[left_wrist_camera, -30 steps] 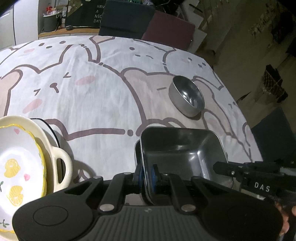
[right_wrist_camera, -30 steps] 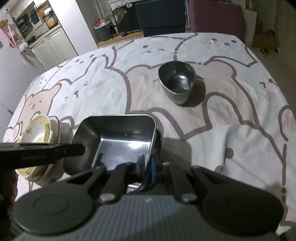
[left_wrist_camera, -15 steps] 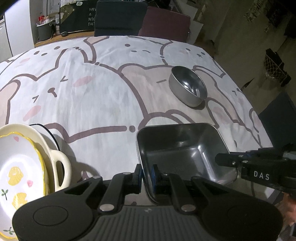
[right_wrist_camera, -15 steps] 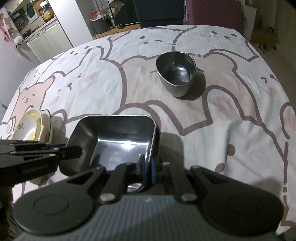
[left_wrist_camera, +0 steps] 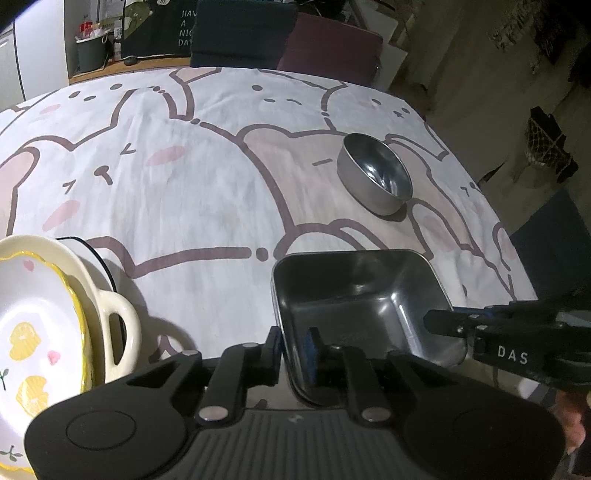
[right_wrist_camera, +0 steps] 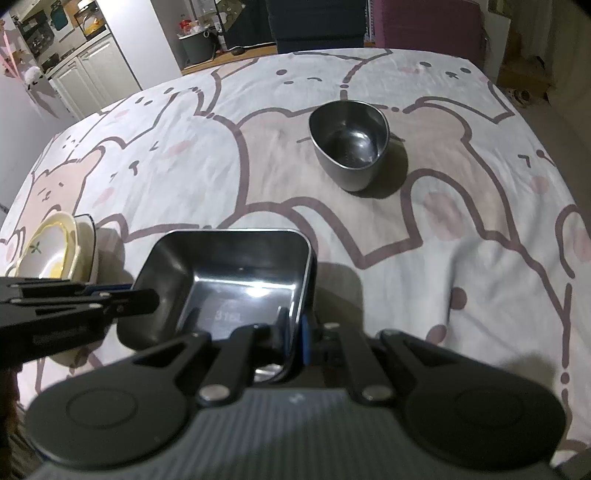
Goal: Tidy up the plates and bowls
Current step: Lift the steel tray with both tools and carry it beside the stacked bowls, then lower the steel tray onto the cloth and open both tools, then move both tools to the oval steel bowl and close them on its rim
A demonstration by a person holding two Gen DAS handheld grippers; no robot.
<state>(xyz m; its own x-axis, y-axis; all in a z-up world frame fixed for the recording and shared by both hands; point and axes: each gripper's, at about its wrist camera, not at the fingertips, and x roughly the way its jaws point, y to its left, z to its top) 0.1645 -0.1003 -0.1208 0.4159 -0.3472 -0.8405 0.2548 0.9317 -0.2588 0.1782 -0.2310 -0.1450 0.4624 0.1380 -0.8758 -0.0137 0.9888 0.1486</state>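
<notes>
Left of the left gripper point(left_wrist_camera: 293, 345): stack of ceramic dishes, a white plate with yellow fruit print point(left_wrist_camera: 33, 332) on top, nested in a cream handled dish point(left_wrist_camera: 118, 321), which sits on a dark-rimmed plate point(left_wrist_camera: 92, 251) barely showing underneath. All on the bear-print tablecloth point(left_wrist_camera: 184, 184).

Left gripper: jaws straddle the left wall of the square steel tray point(left_wrist_camera: 354, 302), one pad outside, blue pad inside. Jaws are opening; a slim gap shows at the wall, so the grip looks loosened, not pressing.

Right gripper point(right_wrist_camera: 291, 330): clamped tight on the tray's right wall point(right_wrist_camera: 236, 273), pads either side of the rim. In the right wrist view the left gripper's fingers point(right_wrist_camera: 110, 301) reach the tray's opposite edge; in the left wrist view the right gripper point(left_wrist_camera: 443, 321) reaches its right edge.

Ahead and to the right of both grippers, well apart from the tray: round steel bowl point(left_wrist_camera: 375, 177) point(right_wrist_camera: 349, 142), upright on the cloth, empty.

Far edge beyond the table: dark chair back point(left_wrist_camera: 240, 33), maroon chair back point(left_wrist_camera: 328, 44).
</notes>
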